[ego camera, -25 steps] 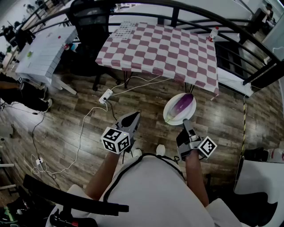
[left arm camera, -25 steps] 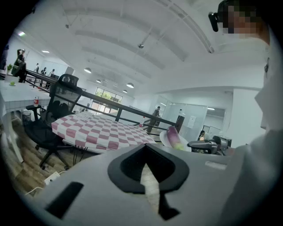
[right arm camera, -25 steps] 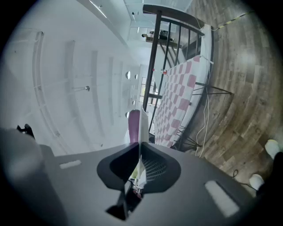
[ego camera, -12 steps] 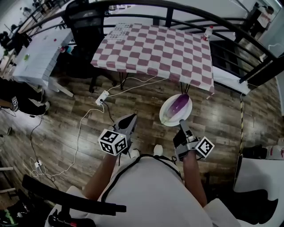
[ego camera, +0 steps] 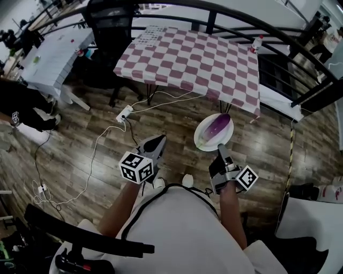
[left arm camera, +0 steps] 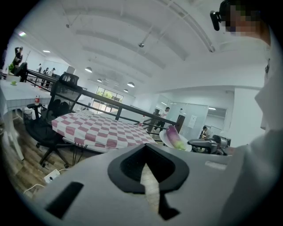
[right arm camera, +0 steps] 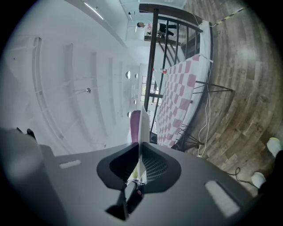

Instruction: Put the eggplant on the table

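A purple eggplant [ego camera: 217,127] with a green end lies on a white plate [ego camera: 199,135]. My right gripper [ego camera: 220,149] is shut on the plate's near rim and holds it level above the wood floor, short of the checkered table [ego camera: 193,59]. In the right gripper view the plate [right arm camera: 143,126] stands edge-on between the jaws, with the eggplant [right arm camera: 134,126] on its left. My left gripper [ego camera: 154,145] hangs to the left, shut with nothing in it. From the left gripper view I see the plate [left arm camera: 164,137], the eggplant [left arm camera: 175,137] and the table [left arm camera: 97,128] ahead.
A black office chair [ego camera: 110,21] stands at the table's left corner. A curved black railing [ego camera: 236,16] runs behind the table. A white power strip [ego camera: 124,114] with cables lies on the floor. A small bottle [ego camera: 256,44] sits at the table's far right corner.
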`<state>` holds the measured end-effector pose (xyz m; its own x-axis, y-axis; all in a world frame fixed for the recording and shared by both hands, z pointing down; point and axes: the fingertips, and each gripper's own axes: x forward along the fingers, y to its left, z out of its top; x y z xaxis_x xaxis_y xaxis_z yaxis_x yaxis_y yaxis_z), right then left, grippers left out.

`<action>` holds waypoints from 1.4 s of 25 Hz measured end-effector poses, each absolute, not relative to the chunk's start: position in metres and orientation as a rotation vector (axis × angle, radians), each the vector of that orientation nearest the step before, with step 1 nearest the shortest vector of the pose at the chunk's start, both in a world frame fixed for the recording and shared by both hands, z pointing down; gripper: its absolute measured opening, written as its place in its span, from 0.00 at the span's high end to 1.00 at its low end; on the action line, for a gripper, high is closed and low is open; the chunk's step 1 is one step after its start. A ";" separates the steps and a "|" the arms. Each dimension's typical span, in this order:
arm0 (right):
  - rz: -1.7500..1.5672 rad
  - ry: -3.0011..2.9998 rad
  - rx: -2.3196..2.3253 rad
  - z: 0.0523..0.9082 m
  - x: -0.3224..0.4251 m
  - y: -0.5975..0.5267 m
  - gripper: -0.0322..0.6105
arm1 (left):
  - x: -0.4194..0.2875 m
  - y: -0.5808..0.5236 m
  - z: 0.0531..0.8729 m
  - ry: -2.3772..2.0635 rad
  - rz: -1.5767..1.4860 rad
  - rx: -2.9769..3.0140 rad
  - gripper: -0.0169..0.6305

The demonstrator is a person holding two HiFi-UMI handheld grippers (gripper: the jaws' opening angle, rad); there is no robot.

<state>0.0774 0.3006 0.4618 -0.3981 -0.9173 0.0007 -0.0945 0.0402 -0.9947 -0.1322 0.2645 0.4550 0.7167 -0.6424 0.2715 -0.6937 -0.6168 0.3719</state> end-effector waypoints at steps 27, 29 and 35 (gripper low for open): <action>-1.517 1.641 -0.986 0.475 0.159 0.279 0.90 | -0.044 0.253 0.467 -1.121 0.157 2.421 0.97; -1.526 1.641 -0.983 0.479 0.164 0.279 0.90 | -0.040 0.255 0.469 -1.130 0.158 2.410 0.96; -1.530 1.634 -0.975 0.480 0.180 0.272 0.90 | -0.024 0.250 0.468 -1.133 0.164 2.402 0.96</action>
